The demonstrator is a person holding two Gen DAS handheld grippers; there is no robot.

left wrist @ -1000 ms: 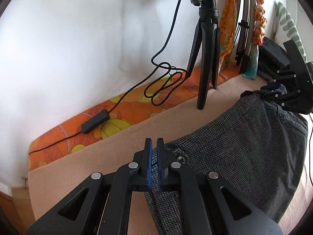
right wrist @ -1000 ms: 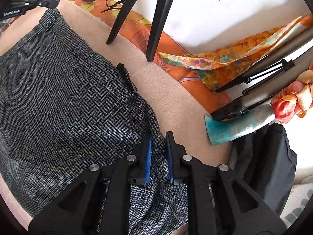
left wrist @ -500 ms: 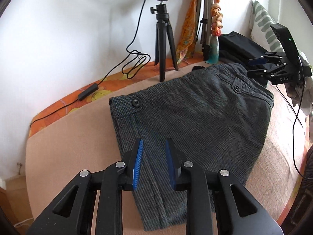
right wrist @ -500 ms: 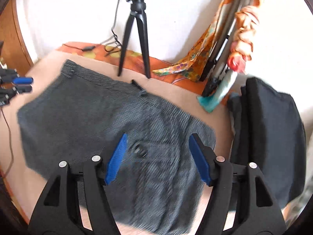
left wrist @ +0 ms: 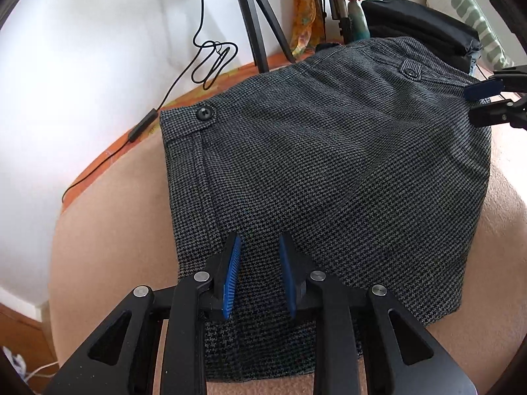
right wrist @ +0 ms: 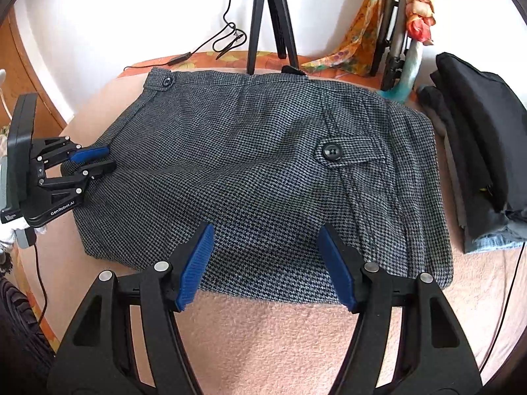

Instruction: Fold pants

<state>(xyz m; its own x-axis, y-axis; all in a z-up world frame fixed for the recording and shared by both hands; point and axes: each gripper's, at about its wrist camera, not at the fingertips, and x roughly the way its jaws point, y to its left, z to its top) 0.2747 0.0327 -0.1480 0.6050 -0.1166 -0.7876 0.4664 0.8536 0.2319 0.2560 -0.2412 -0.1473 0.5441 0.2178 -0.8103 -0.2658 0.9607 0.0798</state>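
The grey houndstooth pants (right wrist: 257, 171) lie folded into a flat rectangle on the peach blanket (right wrist: 270, 335), waistband buttons showing; they also show in the left wrist view (left wrist: 329, 171). My left gripper (left wrist: 258, 256) is open and empty, hovering over the pants' left edge; it also shows in the right wrist view (right wrist: 98, 159). My right gripper (right wrist: 265, 240) is wide open and empty above the pants' near edge; it also shows at the right of the left wrist view (left wrist: 474, 102).
A black tripod (right wrist: 266, 23) and a dangling cable (left wrist: 210, 59) stand at the wall behind the pants. A stack of folded dark clothes (right wrist: 477, 144) lies right of the pants. Orange patterned cloth (right wrist: 355, 42) and poles lean on the wall.
Both grippers let go of the waistband, opened and drew back toward me. The pants now lie flat and folded on the blanket.
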